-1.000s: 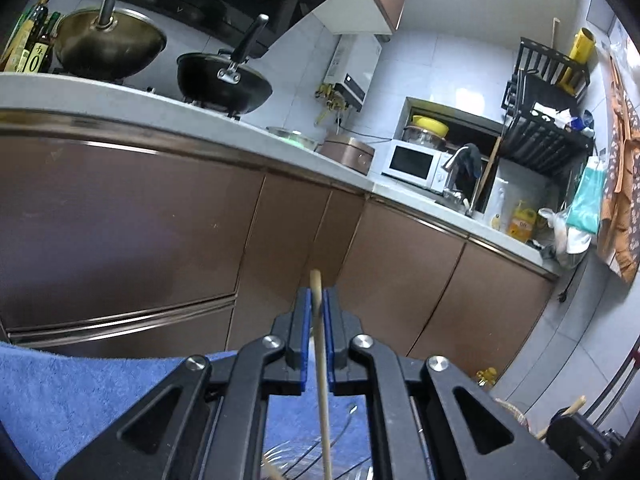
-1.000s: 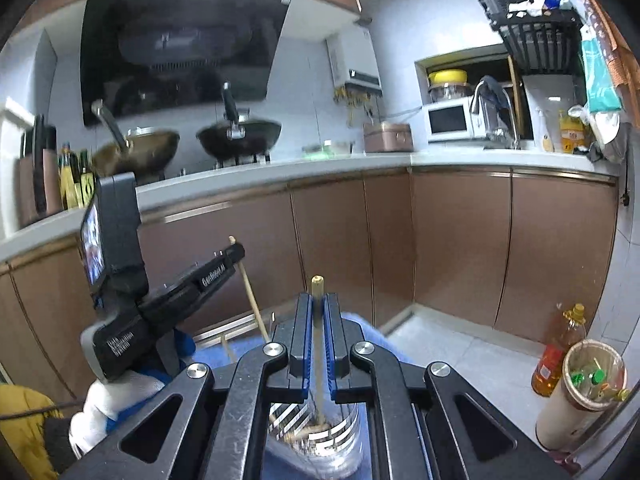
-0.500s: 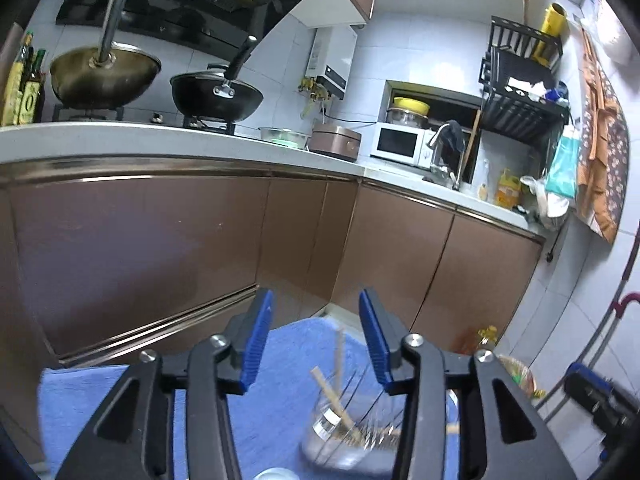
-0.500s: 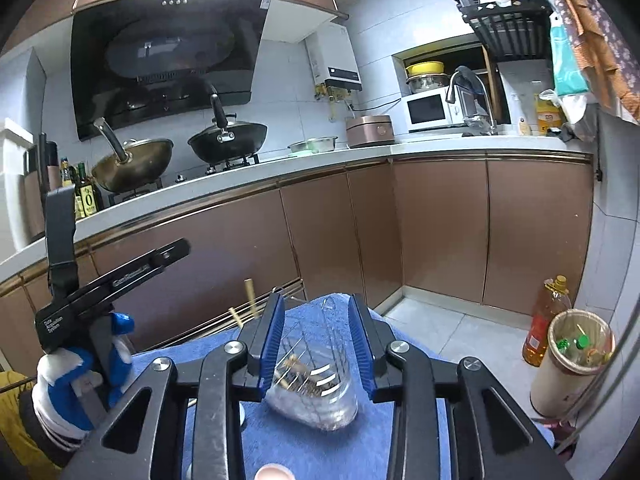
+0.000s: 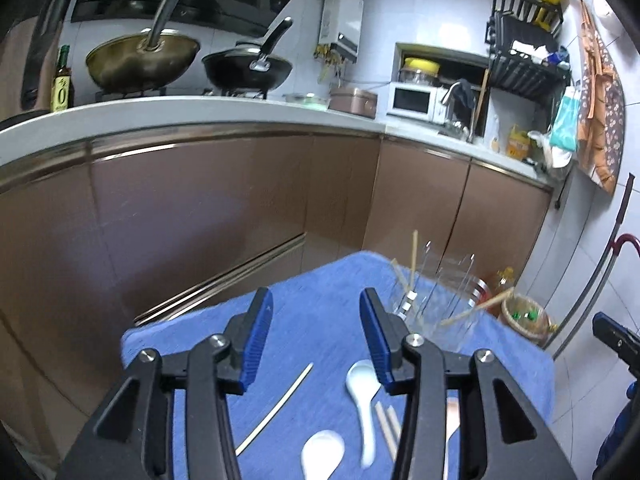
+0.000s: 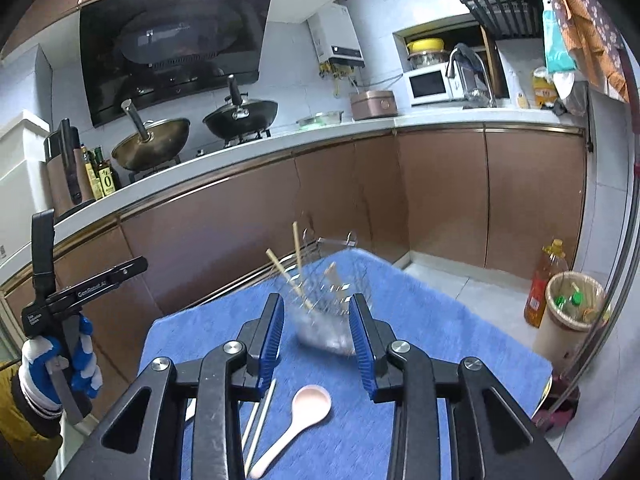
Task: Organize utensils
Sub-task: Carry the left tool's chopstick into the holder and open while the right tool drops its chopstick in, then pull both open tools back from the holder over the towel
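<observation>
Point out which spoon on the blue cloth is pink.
The pink spoon lies just ahead of the right hand-held gripper, beside two chopsticks. The other two spoons, in the left view, are white.

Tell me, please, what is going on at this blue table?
A person with a gripper in each hand is sorting utensils into a clear glass holder on the blue cloth. Several chopsticks already stand in it. Both the left gripper and the right gripper are open and hold nothing. On the cloth lie two white spoons, a pink spoon and loose chopsticks, not yet put away.
</observation>
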A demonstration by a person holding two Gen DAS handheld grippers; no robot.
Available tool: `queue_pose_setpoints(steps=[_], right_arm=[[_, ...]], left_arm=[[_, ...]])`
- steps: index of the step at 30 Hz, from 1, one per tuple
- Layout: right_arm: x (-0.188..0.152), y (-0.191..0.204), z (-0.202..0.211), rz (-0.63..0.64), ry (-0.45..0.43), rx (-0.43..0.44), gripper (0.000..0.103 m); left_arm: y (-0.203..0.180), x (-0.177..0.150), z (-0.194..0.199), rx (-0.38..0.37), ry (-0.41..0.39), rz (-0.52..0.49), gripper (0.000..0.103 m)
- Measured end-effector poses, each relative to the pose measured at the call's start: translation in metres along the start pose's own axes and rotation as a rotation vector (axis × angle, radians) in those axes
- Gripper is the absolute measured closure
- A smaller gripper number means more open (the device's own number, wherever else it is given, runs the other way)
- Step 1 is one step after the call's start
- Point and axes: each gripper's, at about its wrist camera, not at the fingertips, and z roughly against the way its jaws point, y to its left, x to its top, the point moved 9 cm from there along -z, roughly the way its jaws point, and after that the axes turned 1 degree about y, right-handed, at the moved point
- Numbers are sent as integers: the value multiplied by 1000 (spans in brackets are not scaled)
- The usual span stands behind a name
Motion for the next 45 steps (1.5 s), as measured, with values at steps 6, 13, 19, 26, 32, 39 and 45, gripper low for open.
queue_pose_setpoints(steps=[6, 13, 19, 26, 32, 39, 45], right_arm=[[-14, 17, -1, -5, 55, 25, 71], [-27, 35, -2, 11, 100, 48, 71], [-32, 39, 2, 12, 104, 47, 71], [-43, 37, 6, 9, 115, 35, 71], [-50, 31, 8, 3, 131, 10, 71], [-59, 27, 7, -1, 154, 1, 71], [-65, 27, 1, -1, 183, 0, 71]], left_arm=[[24, -21, 15, 6, 53, 13, 60], [43, -39, 26, -5, 96, 54, 60], [59, -52, 36, 20, 105, 71, 60], [46, -57, 51, 67, 70, 6, 60], [23, -62, 61, 74, 48, -69, 60], [-2, -68, 63, 76, 48, -151, 60], [-12, -72, 57, 59, 61, -177, 60]])
